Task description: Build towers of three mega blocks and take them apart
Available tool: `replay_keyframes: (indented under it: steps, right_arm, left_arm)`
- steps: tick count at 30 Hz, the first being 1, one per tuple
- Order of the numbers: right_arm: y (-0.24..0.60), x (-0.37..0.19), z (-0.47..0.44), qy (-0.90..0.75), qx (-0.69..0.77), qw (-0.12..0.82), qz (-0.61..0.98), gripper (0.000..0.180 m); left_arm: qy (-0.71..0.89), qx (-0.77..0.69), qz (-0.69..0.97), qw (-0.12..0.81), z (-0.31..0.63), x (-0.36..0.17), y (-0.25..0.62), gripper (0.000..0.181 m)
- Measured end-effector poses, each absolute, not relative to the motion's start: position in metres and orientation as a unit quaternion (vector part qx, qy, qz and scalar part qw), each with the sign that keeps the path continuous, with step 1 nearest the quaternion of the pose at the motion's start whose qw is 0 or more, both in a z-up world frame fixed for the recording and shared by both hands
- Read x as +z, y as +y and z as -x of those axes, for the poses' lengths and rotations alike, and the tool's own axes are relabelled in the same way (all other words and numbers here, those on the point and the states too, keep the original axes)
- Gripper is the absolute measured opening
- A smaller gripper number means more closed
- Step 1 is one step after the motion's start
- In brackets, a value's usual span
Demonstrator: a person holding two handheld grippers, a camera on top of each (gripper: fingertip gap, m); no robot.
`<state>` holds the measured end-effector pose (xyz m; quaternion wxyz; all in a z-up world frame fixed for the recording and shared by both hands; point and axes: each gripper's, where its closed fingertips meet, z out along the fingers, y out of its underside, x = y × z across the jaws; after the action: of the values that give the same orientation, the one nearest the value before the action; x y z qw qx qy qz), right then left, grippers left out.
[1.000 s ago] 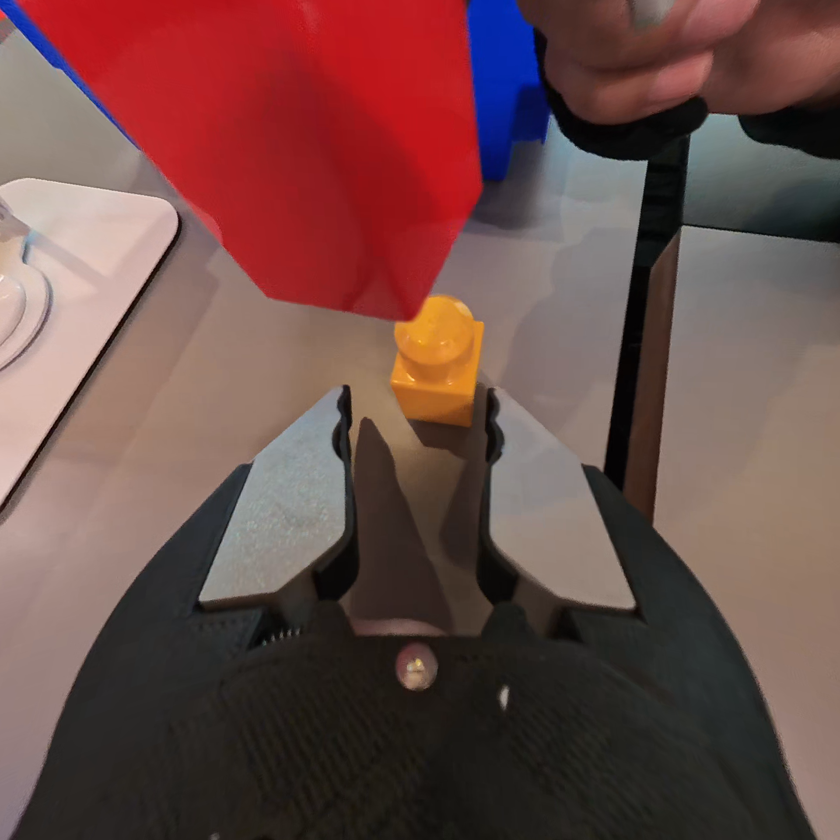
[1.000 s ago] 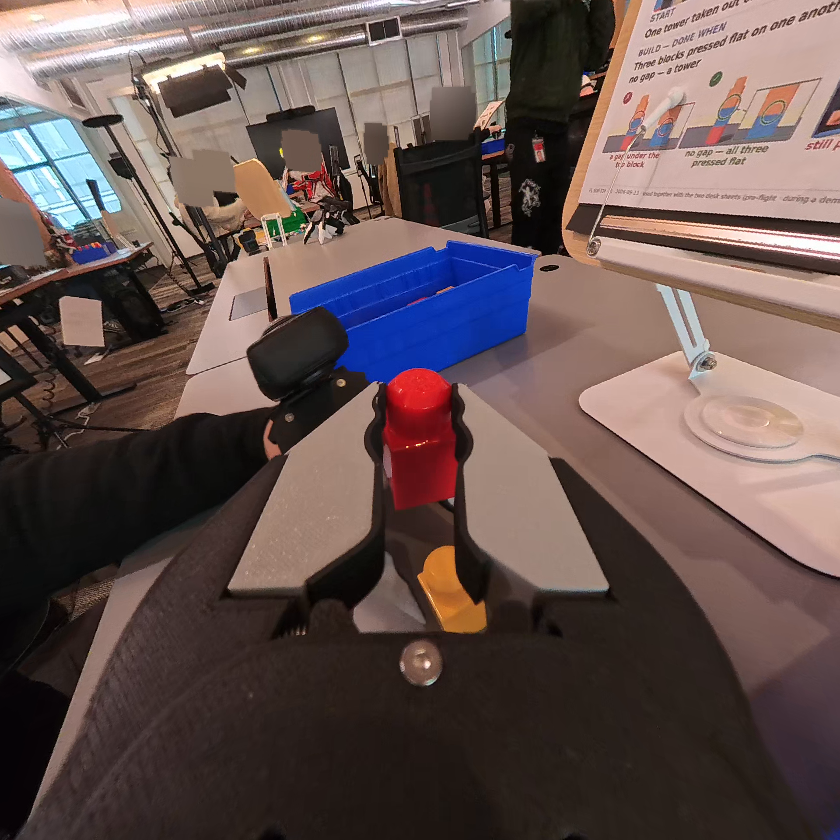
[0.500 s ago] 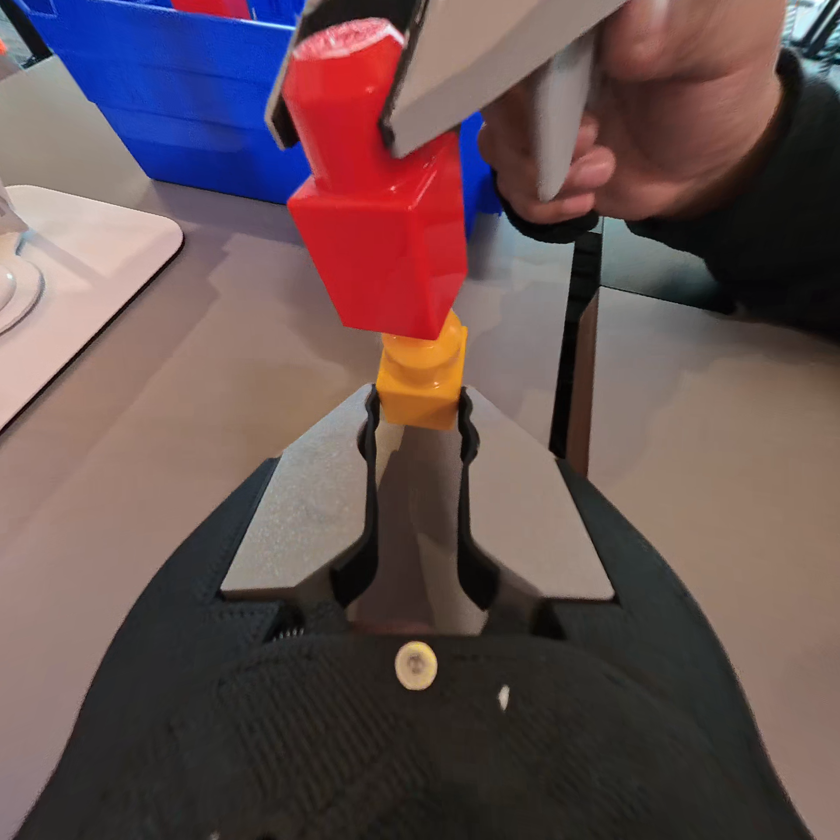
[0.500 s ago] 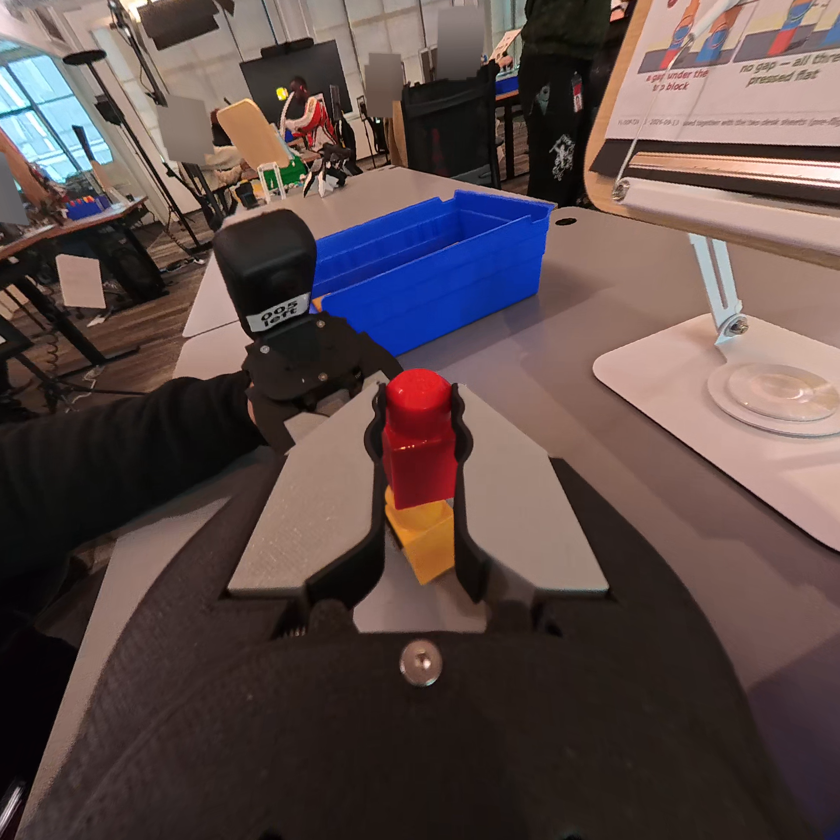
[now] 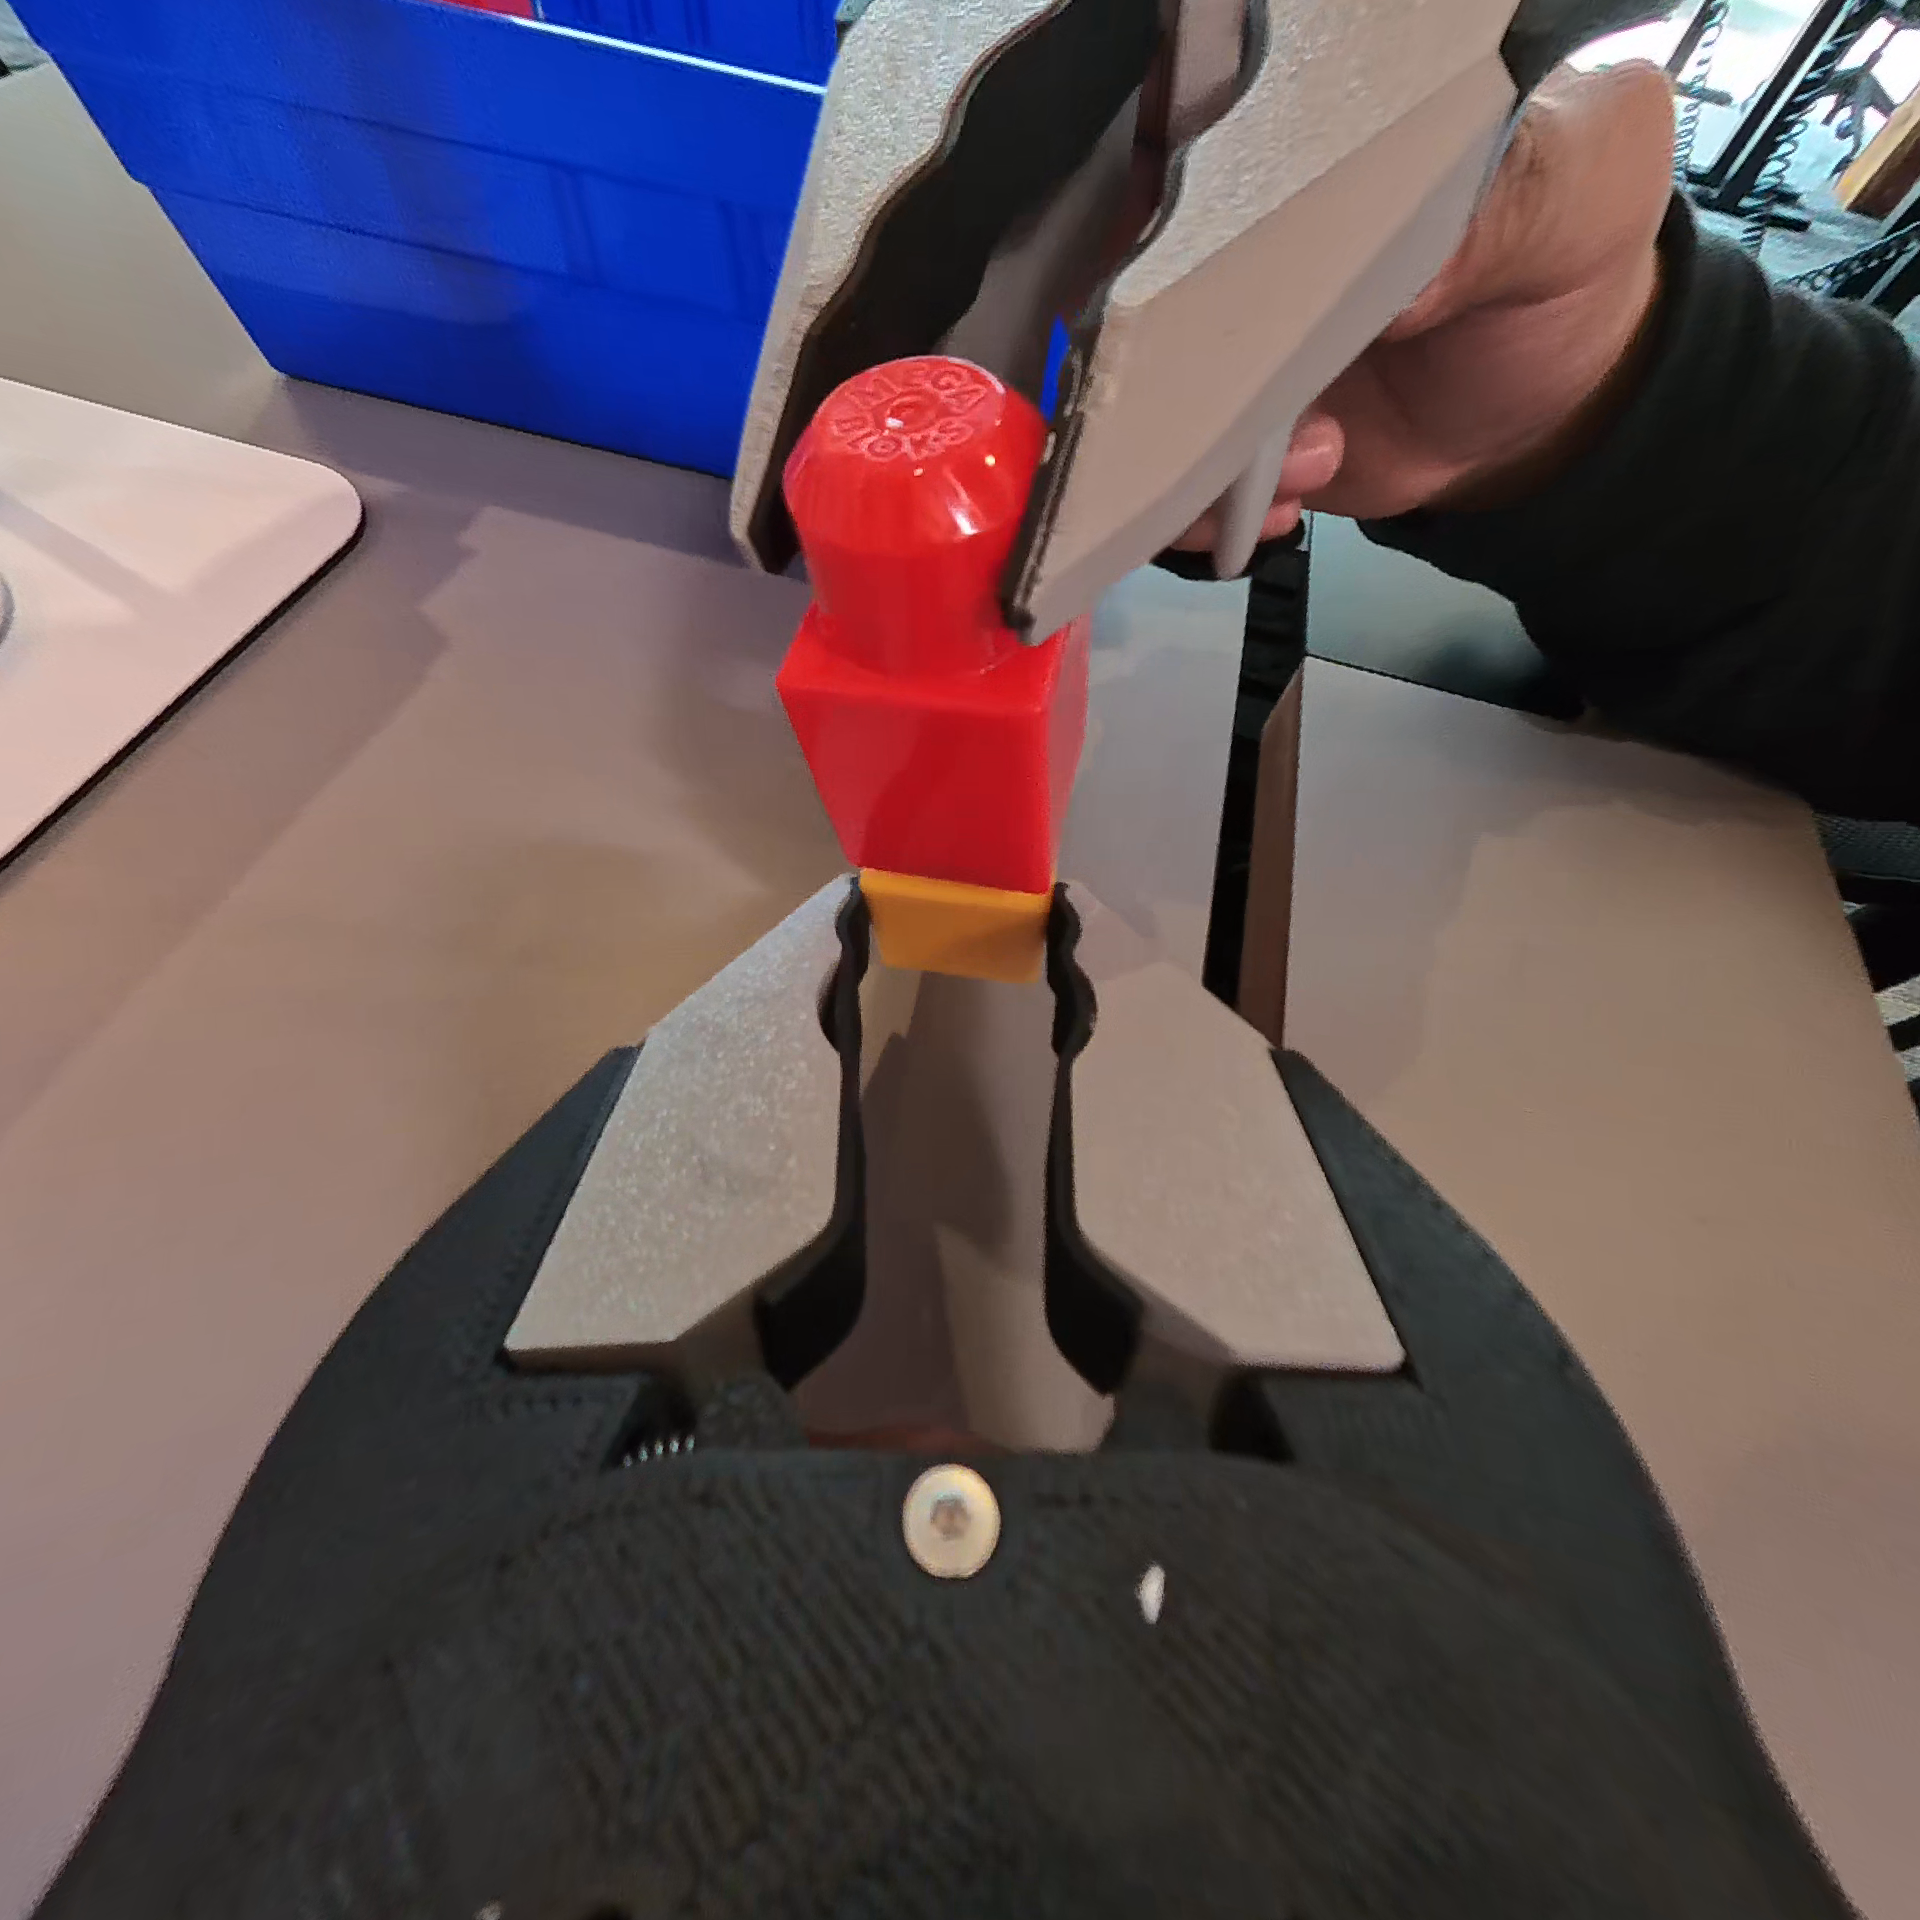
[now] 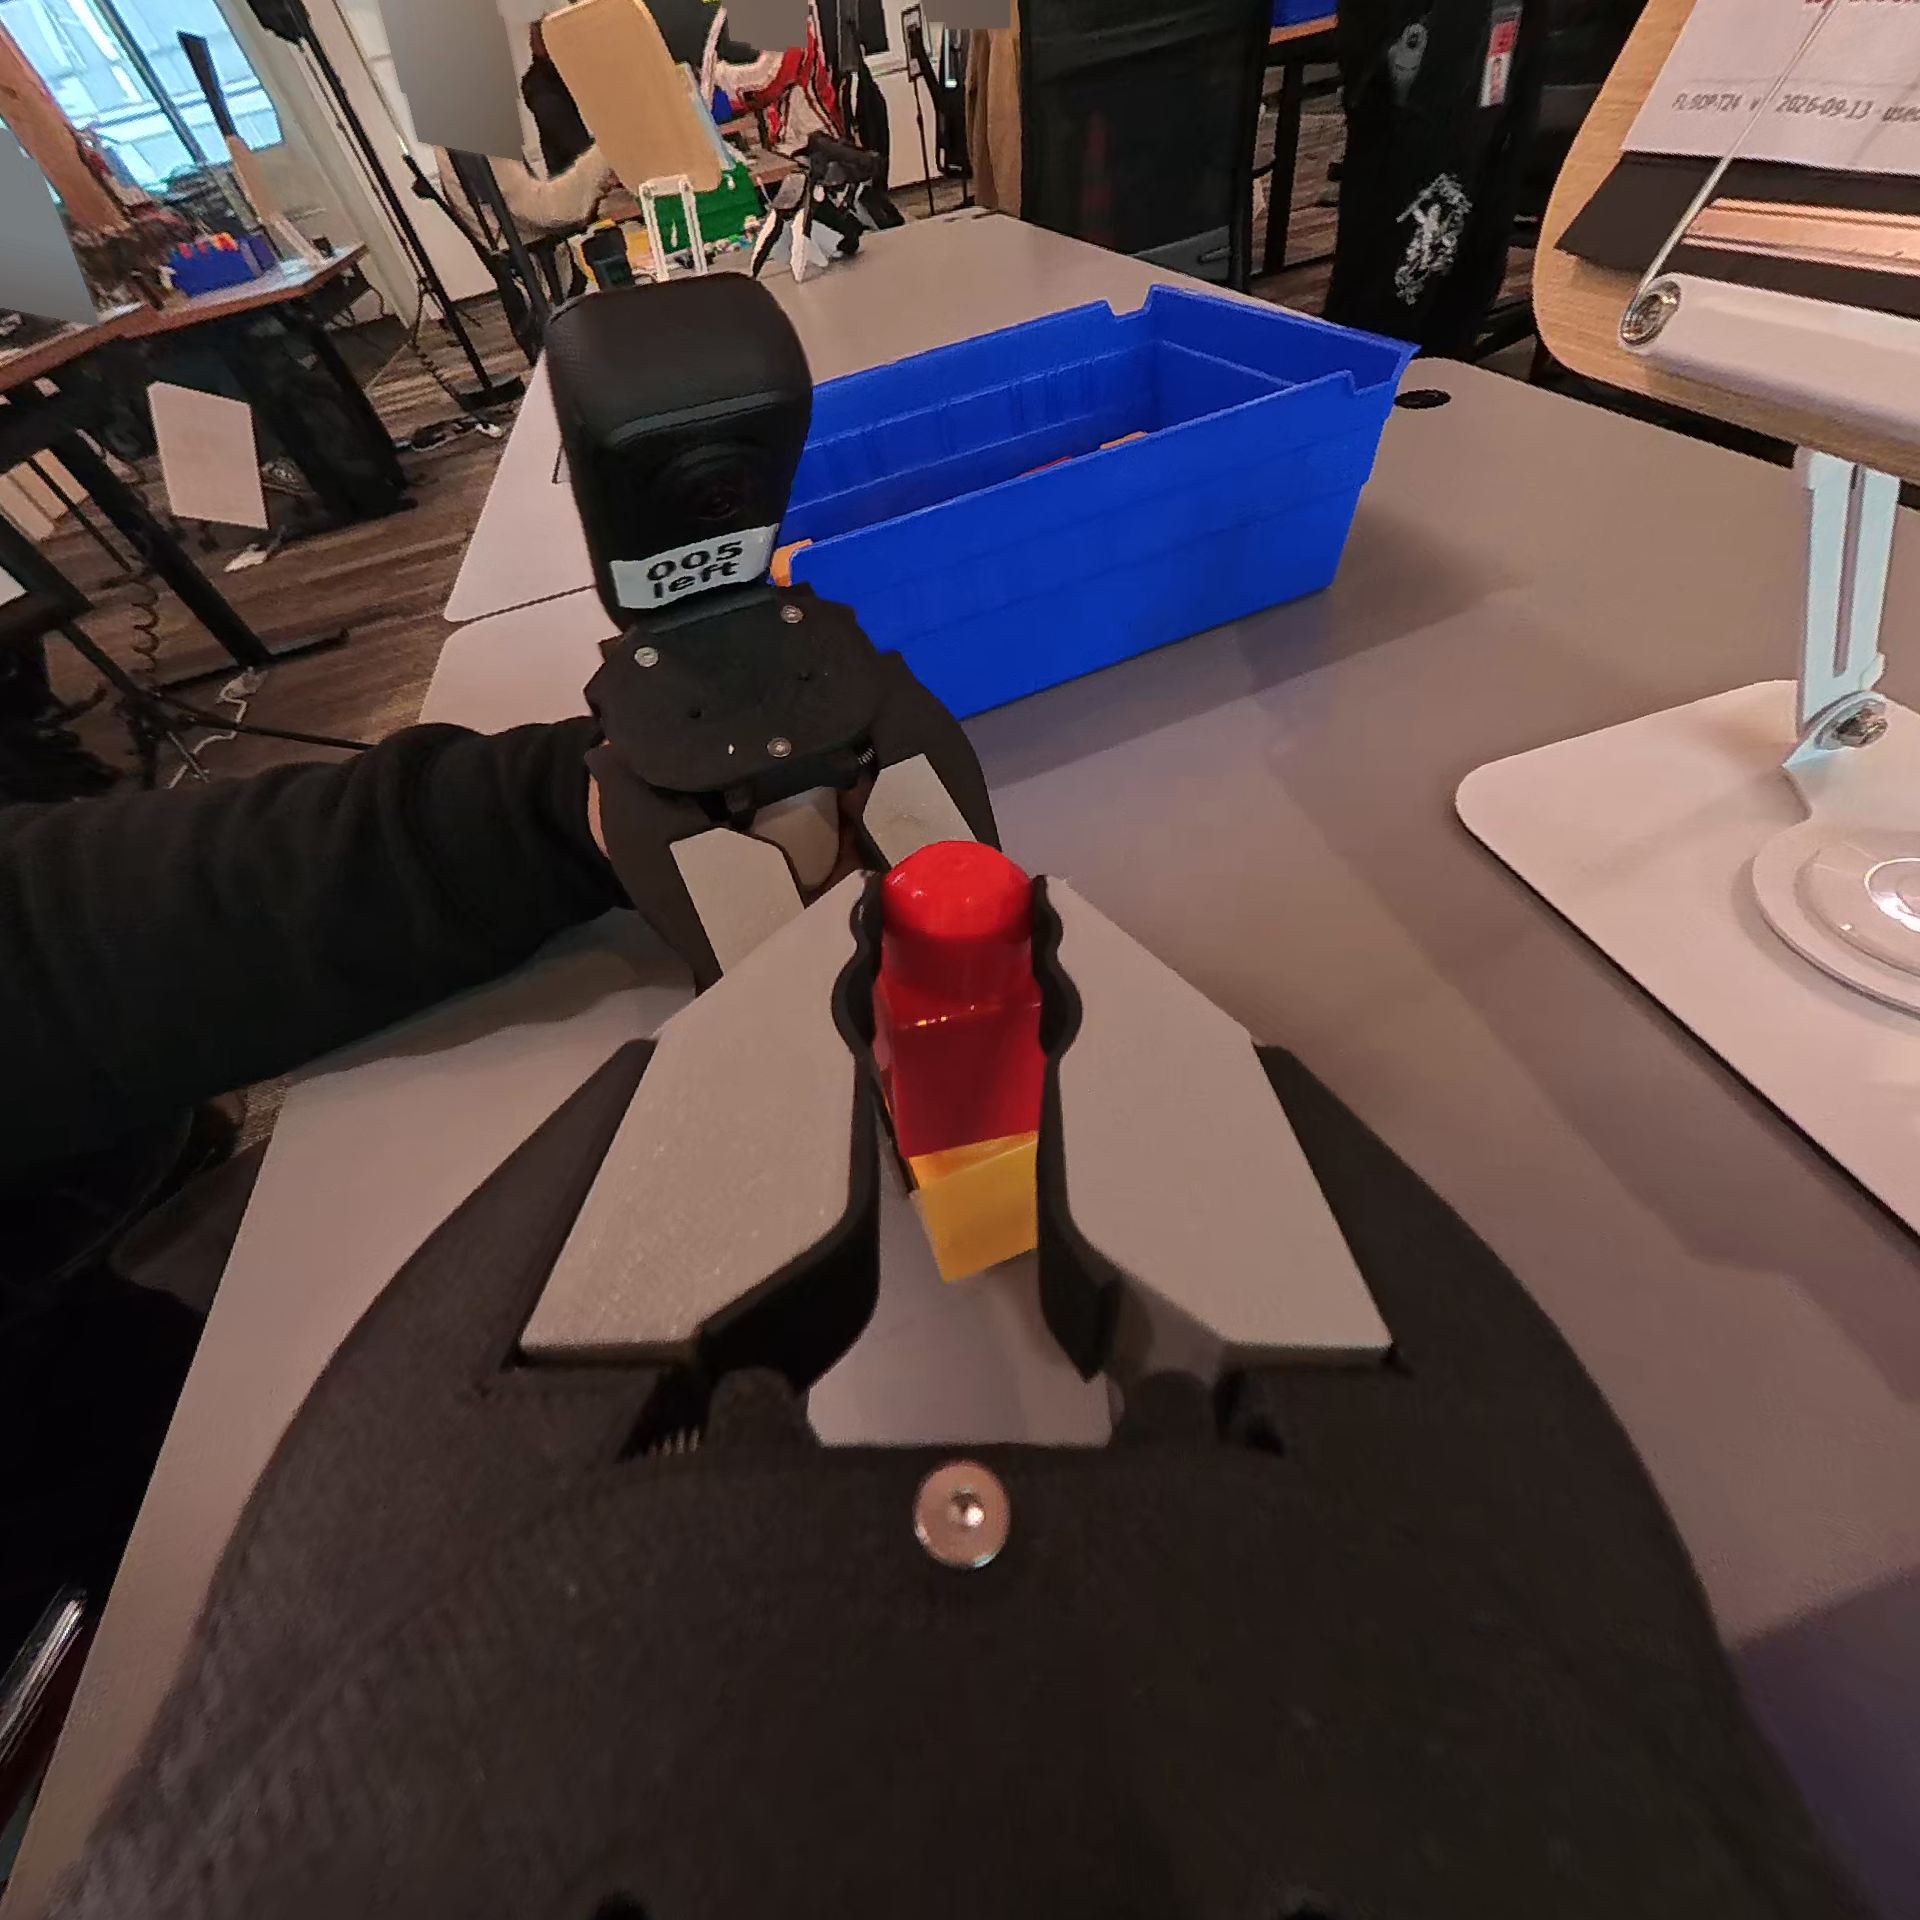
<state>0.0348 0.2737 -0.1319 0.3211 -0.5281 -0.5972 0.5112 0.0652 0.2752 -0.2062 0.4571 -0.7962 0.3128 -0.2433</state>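
On a grey table (image 5: pixel 416 935), a two-block stack stands between two hand-held grippers. The left gripper (image 5: pixel 956 940) lies low and level, its jaws closed around the orange block (image 5: pixel 956 940) at the bottom, bracing it against the tabletop. The right gripper (image 5: pixel 904 561) reaches in from above, its jaws closed around the round stud on top of the red block (image 5: pixel 935 748), with a hand (image 5: pixel 1475 343) behind it squeezing the trigger. The red block sits squarely on the orange one, and no gap shows at the seam between them. Seen from the right wrist, the same stack stands upright between that gripper's fingers (image 6: pixel 727 1122), with the left gripper (image 6: pixel 821 862) facing it from the far side. Behind the stack sits a blue bin (image 6: pixel 1091 561), holding what look like more blocks, and the white base of a document stand (image 6: pixel 1662 883) is off to one side. This looks like the building stage, second block just being seated. A third block is still needed: the right gripper would have to let go and fetch one, probably from the bin, while the left keeps the base steady.
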Motion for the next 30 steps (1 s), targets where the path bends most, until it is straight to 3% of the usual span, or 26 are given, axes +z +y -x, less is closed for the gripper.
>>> replay_keyframes:
  steps: [7,19,30]
  right_arm:
    - [0.247,-0.125,-0.045,-0.633,0.544,0.279,0.475,0.025]
    - [0.279,-0.137,-0.034,-0.597,0.480,0.333,0.549,0.025]
    - [0.252,-0.114,-0.050,-0.612,0.564,0.283,0.477,0.025]
  left_arm:
    - [0.354,-0.324,0.756,0.445,-0.082,-0.196,0.250,0.031]
    - [0.294,-0.230,0.805,0.461,-0.060,-0.207,0.280,0.032]
    - [0.332,-0.350,0.736,0.476,-0.077,-0.178,0.248,0.031]
